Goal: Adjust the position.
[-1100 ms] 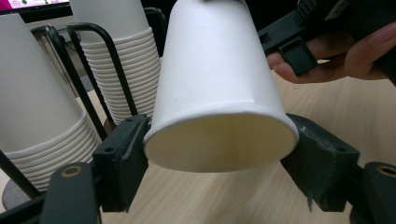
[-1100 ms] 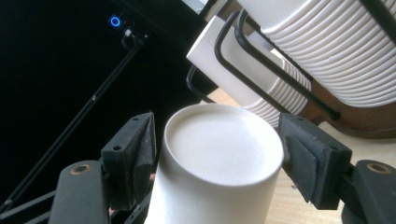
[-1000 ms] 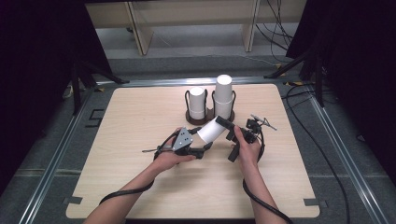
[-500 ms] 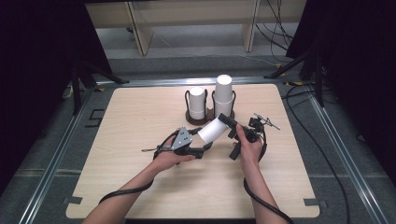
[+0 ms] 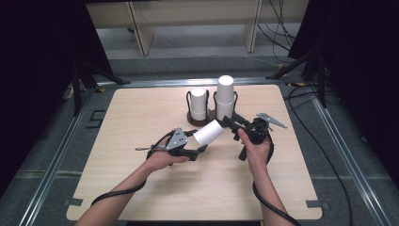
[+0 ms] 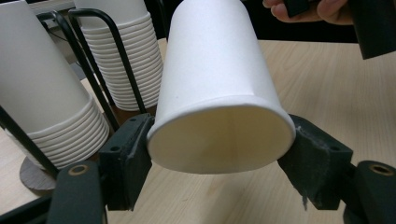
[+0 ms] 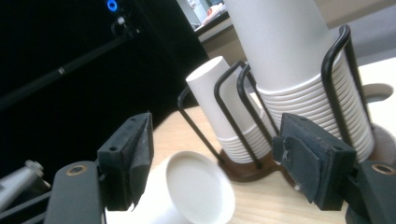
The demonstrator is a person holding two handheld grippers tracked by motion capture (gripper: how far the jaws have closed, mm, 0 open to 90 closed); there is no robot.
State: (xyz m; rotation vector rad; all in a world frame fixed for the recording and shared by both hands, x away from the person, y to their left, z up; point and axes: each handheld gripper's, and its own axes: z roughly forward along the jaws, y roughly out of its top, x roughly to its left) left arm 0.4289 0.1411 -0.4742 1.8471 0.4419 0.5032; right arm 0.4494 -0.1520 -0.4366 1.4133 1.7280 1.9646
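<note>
L gripper point(image 5: 200, 141) clamps the rim of a white cup point(image 5: 208, 133), held tilted above a pale wood table point(image 5: 141, 108) w/ rounded corners; its jaws have just been closing on the cup. R gripper point(image 5: 229, 123) sits just beyond the cup's base, jaws apart & gripping nothing. Two cup stacks point(image 5: 225, 96) stand in a black wire rack point(image 5: 190, 101) at the table's far side. Grey floor, metal rails, cables & dark curtains ring the table.
</note>
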